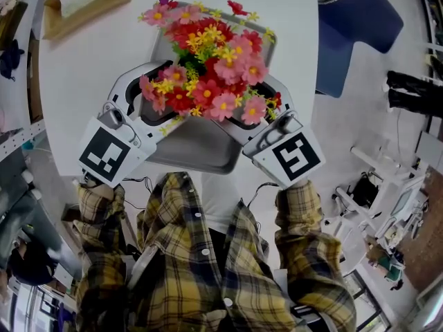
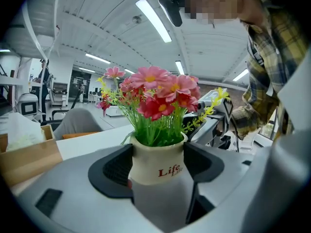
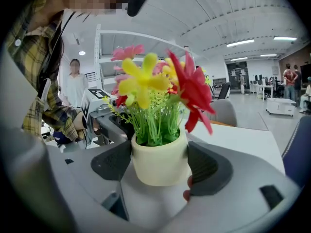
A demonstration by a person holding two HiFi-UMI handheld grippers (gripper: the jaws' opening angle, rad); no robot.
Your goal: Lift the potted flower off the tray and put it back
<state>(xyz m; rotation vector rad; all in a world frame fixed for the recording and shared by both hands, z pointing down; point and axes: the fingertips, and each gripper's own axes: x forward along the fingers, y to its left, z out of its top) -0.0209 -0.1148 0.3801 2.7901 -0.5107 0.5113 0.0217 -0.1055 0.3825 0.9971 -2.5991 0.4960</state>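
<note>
The potted flower [image 1: 208,75] is a bunch of pink, red and yellow blooms over the metal tray [image 1: 201,151] on the white table. In the head view the blooms hide the pot. My left gripper [image 1: 163,95] clasps the pot from the left and my right gripper [image 1: 259,106] from the right. The left gripper view shows the cream pot [image 2: 156,161], with red "Life" lettering, squeezed between the black pads [image 2: 114,171] of the left gripper [image 2: 158,164]. In the right gripper view the pot [image 3: 159,164] sits between the pads [image 3: 206,166] of the right gripper [image 3: 160,165]. Whether its base touches the tray is hidden.
A wooden box [image 1: 83,5] holding tissue stands at the table's back left, also seen as the box [image 2: 29,159] in the left gripper view. A blue chair [image 1: 356,26] is off the table's right side. The table's near edge lies just behind the tray.
</note>
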